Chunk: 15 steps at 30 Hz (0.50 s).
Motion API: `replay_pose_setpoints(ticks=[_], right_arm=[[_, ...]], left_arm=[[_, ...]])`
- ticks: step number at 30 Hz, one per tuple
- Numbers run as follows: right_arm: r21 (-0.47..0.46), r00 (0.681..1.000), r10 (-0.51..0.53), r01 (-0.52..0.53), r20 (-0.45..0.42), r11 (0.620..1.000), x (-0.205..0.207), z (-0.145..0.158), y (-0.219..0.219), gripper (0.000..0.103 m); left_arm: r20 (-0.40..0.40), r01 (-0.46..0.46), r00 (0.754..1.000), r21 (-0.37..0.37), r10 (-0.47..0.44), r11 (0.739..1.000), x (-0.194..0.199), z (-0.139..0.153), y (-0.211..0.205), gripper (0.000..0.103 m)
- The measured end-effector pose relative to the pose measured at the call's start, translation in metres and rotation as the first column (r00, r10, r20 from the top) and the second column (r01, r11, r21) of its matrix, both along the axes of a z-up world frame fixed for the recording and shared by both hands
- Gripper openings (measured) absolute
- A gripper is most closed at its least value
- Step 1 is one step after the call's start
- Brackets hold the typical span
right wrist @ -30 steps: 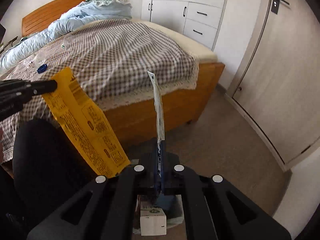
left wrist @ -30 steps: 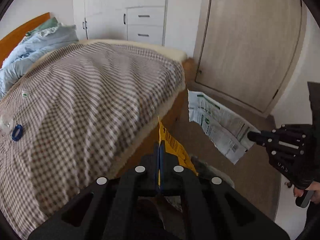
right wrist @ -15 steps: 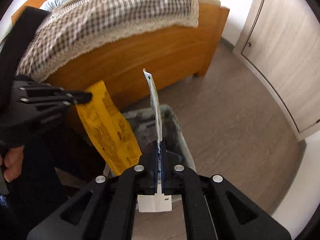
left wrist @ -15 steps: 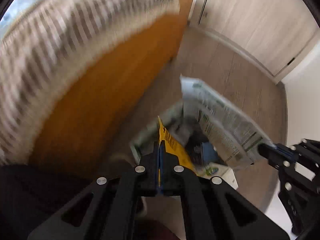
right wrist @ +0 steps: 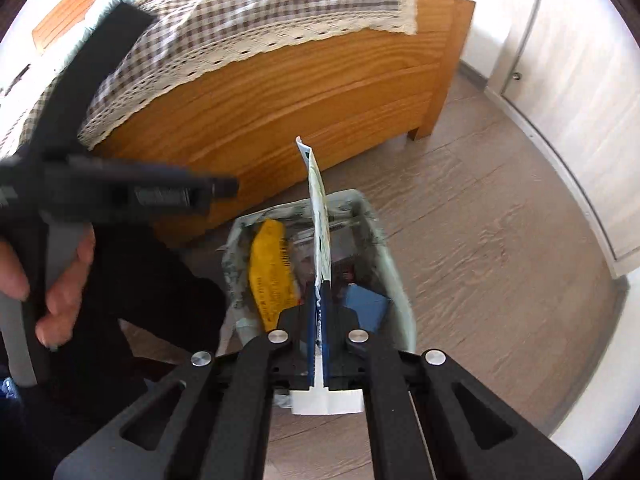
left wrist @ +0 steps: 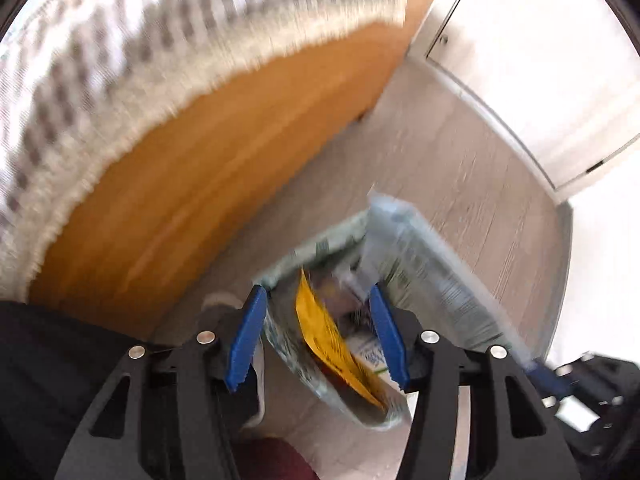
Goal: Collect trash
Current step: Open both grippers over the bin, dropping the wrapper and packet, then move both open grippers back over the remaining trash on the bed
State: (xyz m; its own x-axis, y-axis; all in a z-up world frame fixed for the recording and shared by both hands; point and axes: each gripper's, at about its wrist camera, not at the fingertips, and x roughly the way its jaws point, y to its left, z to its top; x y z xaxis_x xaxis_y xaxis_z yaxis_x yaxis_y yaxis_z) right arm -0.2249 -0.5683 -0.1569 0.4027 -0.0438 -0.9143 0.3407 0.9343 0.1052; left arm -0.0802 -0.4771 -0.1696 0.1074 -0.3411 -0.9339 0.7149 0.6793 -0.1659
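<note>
My left gripper [left wrist: 318, 336] is open and empty, its blue pads spread wide above the trash bin [left wrist: 280, 270]. The yellow wrapper [left wrist: 330, 340] lies loose inside the bin; it also shows in the right wrist view [right wrist: 272, 272]. My right gripper [right wrist: 319, 320] is shut on a white-and-green printed wrapper [right wrist: 320, 216], held edge-on over the bin [right wrist: 394, 276]. The same wrapper [left wrist: 432, 276] appears blurred in the left wrist view, hanging over the bin's right side. The left gripper [right wrist: 224, 188] shows at the left of the right wrist view.
The wooden bed frame [right wrist: 280, 92] with a checked cover [right wrist: 240, 20] stands just behind the bin. Wood floor [right wrist: 500, 240] lies to the right, with a white cupboard door [right wrist: 580, 100] beyond. The person's dark-clad legs [right wrist: 152, 292] are left of the bin.
My left gripper has opened and the yellow wrapper has dropped into the bin. Both grippers have moved down closer over the bin.
</note>
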Motion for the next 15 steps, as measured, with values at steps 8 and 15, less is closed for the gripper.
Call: replay_pose_setpoints(ticks=[8, 15], right_arm=[[0.023, 0.996, 0.069, -0.068, -0.062, 0.997, 0.027, -0.038, 0.023, 0.002], [0.022, 0.989, 0.09, -0.088, -0.121, 0.996, 0.039, -0.077, 0.042, 0.002]], left_arm=[[-0.002, -0.05, 0.999, -0.078, 0.05, 0.996, 0.026, 0.038, 0.021, 0.052], [-0.047, -0.087, 0.996, -0.12, 0.082, 0.989, 0.041, 0.046, 0.044, 0.052]])
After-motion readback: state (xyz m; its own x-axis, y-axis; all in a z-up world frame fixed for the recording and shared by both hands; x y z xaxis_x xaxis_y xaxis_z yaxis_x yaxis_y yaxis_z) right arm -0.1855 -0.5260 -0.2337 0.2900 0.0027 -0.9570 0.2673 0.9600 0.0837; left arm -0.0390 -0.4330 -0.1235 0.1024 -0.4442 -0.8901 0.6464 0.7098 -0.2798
